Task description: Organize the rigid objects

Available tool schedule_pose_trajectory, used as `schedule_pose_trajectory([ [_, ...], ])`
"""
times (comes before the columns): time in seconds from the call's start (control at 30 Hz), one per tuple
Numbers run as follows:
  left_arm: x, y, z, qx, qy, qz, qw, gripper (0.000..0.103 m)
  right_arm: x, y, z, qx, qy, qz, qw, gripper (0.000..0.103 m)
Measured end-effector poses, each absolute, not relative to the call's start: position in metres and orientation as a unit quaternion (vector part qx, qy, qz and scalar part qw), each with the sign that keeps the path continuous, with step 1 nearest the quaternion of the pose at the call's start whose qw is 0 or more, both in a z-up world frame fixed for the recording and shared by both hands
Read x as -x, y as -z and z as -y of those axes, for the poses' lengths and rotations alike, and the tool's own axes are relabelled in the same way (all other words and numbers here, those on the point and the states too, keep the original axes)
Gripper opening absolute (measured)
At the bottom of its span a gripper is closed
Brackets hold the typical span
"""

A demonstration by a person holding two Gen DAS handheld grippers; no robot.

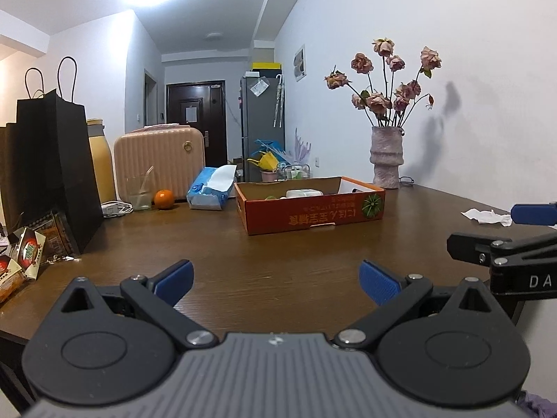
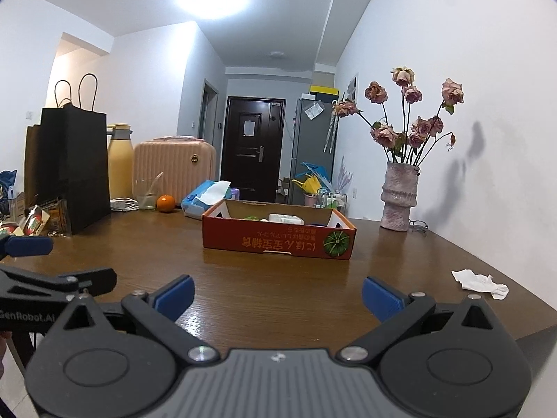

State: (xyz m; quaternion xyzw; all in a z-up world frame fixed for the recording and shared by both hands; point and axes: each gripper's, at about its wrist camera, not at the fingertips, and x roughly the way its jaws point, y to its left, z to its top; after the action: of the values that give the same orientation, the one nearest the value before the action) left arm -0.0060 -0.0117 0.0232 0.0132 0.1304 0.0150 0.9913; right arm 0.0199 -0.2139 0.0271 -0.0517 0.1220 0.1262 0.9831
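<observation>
Your left gripper [image 1: 276, 284] and right gripper [image 2: 276, 299] both hang with fingers spread wide and nothing between them, low over the near edge of the brown table [image 1: 216, 240], side by side. Ahead, well apart from both, sits the orange cardboard box [image 2: 278, 242] with a white bottle [image 2: 285, 218] and a few other items already lying in it — so you look to be between picks, or near the end. Next you need a rigid target; the orange fruit [image 1: 163, 199] by the glass cup [image 1: 139, 191] seems likeliest — a long reach left.
</observation>
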Motion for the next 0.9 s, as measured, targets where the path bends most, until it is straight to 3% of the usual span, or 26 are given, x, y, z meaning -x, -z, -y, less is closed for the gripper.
schedule_pose_trajectory([
  [0.9, 0.004, -0.0209, 0.0107, -0.013, -0.012, -0.135, 0.991, 0.103, -0.0213, -0.0259, 0.2167, 0.049, -0.119, -0.127, 0.983, 0.103],
])
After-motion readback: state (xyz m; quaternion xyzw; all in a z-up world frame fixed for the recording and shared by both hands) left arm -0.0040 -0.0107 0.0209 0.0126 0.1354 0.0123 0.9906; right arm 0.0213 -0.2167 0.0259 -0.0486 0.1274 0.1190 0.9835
